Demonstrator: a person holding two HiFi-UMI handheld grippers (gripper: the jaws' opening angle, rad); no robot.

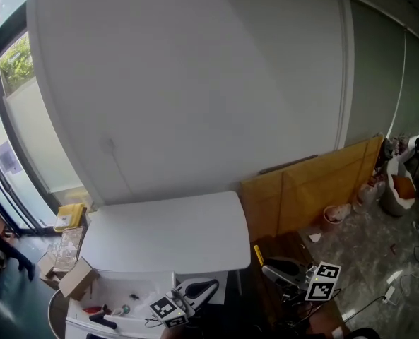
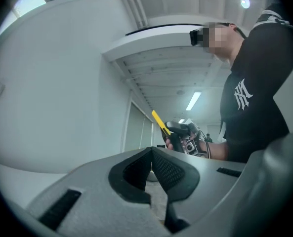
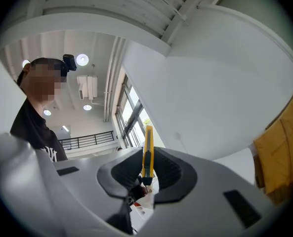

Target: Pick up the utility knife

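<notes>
The yellow utility knife [image 3: 147,154] stands upright between the pads of my right gripper [image 3: 146,171], which is shut on its lower end. In the head view the knife [image 1: 258,254] pokes out of my right gripper [image 1: 268,265] just off the right end of the white table [image 1: 160,235]. My left gripper [image 1: 210,286] is low in the middle of that view, in front of the table. Its jaws meet with nothing between them [image 2: 151,154]. The left gripper view also shows the knife [image 2: 160,123] in the right gripper, carried by a person's hand.
A white tray [image 1: 142,282] with red and black tools lies below the table's left end, next to a cardboard box [image 1: 75,277]. Brown boards [image 1: 315,186] lean on the wall at the right. Bags [image 1: 400,186] and clutter lie on the floor at the far right.
</notes>
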